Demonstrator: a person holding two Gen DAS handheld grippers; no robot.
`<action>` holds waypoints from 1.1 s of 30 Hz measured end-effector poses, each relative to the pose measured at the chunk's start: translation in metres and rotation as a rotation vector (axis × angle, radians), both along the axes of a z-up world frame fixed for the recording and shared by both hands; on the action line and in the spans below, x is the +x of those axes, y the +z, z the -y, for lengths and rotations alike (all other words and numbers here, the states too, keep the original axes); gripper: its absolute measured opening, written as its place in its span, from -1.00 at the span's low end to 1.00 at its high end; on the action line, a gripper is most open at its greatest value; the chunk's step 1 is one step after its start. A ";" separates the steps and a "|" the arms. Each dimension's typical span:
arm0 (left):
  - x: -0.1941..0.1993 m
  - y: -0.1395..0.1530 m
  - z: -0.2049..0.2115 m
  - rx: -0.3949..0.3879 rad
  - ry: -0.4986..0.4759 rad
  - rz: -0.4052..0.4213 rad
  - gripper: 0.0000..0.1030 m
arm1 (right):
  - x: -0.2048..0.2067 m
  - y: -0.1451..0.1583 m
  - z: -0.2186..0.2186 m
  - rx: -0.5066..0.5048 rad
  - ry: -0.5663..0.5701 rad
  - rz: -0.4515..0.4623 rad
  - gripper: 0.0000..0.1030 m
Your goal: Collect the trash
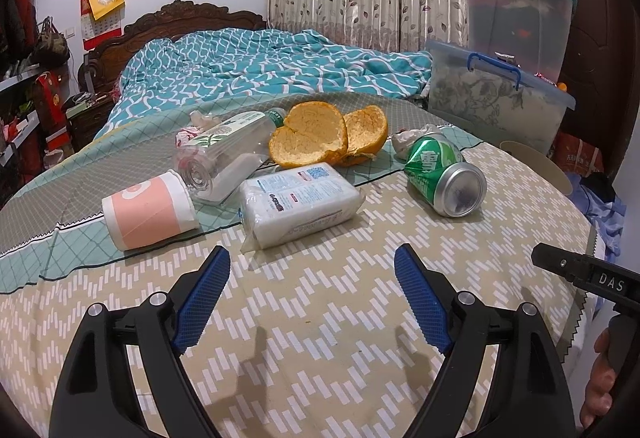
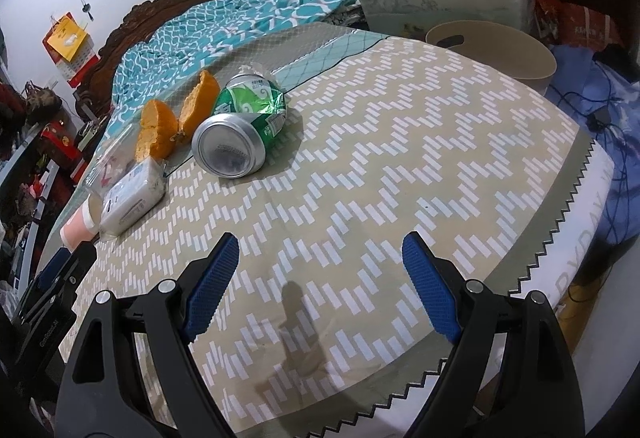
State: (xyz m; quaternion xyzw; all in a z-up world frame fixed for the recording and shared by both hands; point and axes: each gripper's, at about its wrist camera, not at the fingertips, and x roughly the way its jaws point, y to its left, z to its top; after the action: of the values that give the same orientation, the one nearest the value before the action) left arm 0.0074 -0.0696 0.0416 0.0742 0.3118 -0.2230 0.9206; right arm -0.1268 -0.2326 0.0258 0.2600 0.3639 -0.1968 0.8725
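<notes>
While both my grippers hang over the patterned bedspread (image 1: 320, 338), the left gripper (image 1: 312, 298) and right gripper (image 2: 320, 286) have their jaws spread wide, nothing between them. The trash sits mid-frame: a paper cup (image 1: 150, 209), plastic bottle (image 1: 220, 153), tissue pack (image 1: 300, 203), orange peel (image 1: 324, 137) and crushed green can (image 1: 444, 177). A beige bin (image 2: 496, 45) is at upper right.

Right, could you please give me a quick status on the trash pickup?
Left tongs and right tongs open, empty. Crushed green can, tissue pack, paper cup on bed. Nothing blocking.
</notes>
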 end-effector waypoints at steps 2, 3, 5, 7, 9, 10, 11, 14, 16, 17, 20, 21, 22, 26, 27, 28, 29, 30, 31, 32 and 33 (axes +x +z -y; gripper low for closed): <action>0.000 0.000 0.000 0.000 0.000 0.000 0.56 | 0.000 0.000 0.000 0.001 0.000 0.000 0.62; 0.000 0.000 0.000 0.000 -0.001 -0.001 0.56 | 0.000 0.000 0.000 0.000 0.000 0.001 0.62; 0.000 0.000 0.000 0.000 -0.001 -0.001 0.56 | 0.000 0.000 0.000 0.000 0.001 0.002 0.63; 0.000 -0.001 0.000 0.001 -0.004 -0.002 0.57 | 0.000 0.001 -0.001 -0.006 0.002 0.005 0.63; 0.000 -0.002 0.001 0.002 -0.005 -0.004 0.57 | -0.001 0.003 -0.003 -0.021 0.005 0.015 0.63; 0.000 -0.002 0.001 0.002 -0.006 -0.005 0.58 | -0.001 0.005 -0.004 -0.031 0.008 0.021 0.63; 0.000 -0.003 0.001 0.003 -0.006 -0.007 0.58 | -0.001 0.006 -0.005 -0.035 0.011 0.024 0.63; 0.001 -0.003 0.001 0.001 -0.005 -0.009 0.58 | 0.001 0.006 -0.007 -0.038 0.020 0.023 0.64; 0.002 -0.002 0.000 -0.002 -0.005 -0.010 0.59 | 0.002 0.005 -0.007 -0.032 0.020 0.018 0.64; 0.002 -0.002 0.000 -0.003 -0.004 -0.010 0.61 | 0.002 0.004 -0.006 -0.030 0.020 0.017 0.64; 0.003 -0.001 -0.001 -0.004 -0.005 -0.009 0.66 | 0.002 0.004 -0.006 -0.028 0.020 0.016 0.64; 0.003 -0.001 -0.001 -0.005 -0.005 -0.010 0.66 | 0.003 0.004 -0.007 -0.028 0.021 0.016 0.64; 0.003 -0.001 -0.001 -0.005 -0.006 -0.011 0.66 | 0.003 0.003 -0.006 -0.029 0.022 0.016 0.64; 0.003 -0.001 -0.002 -0.006 -0.005 -0.010 0.66 | 0.005 0.002 -0.008 -0.028 0.029 0.011 0.64; 0.003 -0.001 -0.002 -0.006 -0.004 -0.010 0.66 | 0.006 0.001 -0.008 -0.028 0.030 0.010 0.64; 0.003 -0.001 -0.002 -0.006 -0.004 -0.011 0.66 | 0.006 0.001 -0.008 -0.027 0.032 0.009 0.64; 0.003 -0.001 -0.002 -0.006 -0.004 -0.011 0.66 | 0.007 0.001 -0.009 -0.027 0.033 0.007 0.64; 0.003 -0.001 -0.002 -0.006 -0.005 -0.011 0.66 | 0.007 0.000 -0.009 -0.027 0.034 0.007 0.64; 0.003 -0.001 -0.002 -0.006 -0.005 -0.012 0.66 | 0.008 0.000 -0.010 -0.026 0.035 0.005 0.64; 0.003 -0.001 -0.002 -0.006 -0.005 -0.012 0.66 | 0.008 -0.001 -0.010 -0.025 0.036 0.004 0.64; 0.004 -0.001 -0.002 -0.005 -0.006 -0.011 0.66 | 0.008 -0.001 -0.010 -0.025 0.037 0.003 0.64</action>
State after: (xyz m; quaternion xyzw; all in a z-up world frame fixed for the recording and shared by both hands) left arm 0.0114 -0.0675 0.0407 0.0714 0.3159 -0.2269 0.9185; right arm -0.1187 -0.2224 0.0249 0.2428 0.3648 -0.1848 0.8797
